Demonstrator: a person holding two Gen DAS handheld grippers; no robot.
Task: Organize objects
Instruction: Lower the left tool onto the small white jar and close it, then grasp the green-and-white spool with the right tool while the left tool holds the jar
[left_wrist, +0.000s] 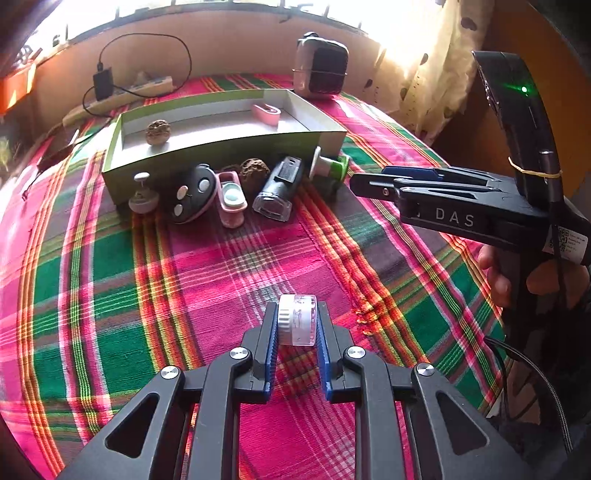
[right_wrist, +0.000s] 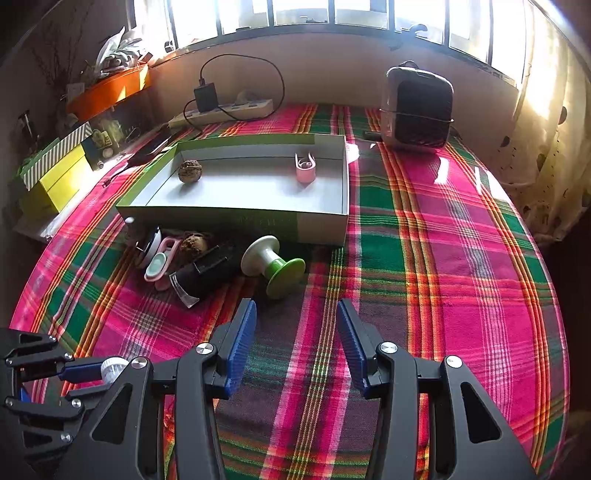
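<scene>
plaid cloth surface (right_wrist: 424, 258) w/ window behind | L gripper (left_wrist: 297, 320) jaws clamped on small clear jar (left_wrist: 297, 319), low mid frame | R gripper (right_wrist: 296, 328) jaws apart, nothing in them | box (right_wrist: 258, 221) mid frame, walnut (right_wrist: 190, 170) + pink clip (right_wrist: 305, 168) inside

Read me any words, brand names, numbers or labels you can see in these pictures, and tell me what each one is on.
"DAS": raised letters on the side of the right gripper.
White sticker with a QR code on that gripper's handle: print too small to read.
Faint lettering on the green box front wall: too blurred to read.
Nothing else is readable.
</scene>
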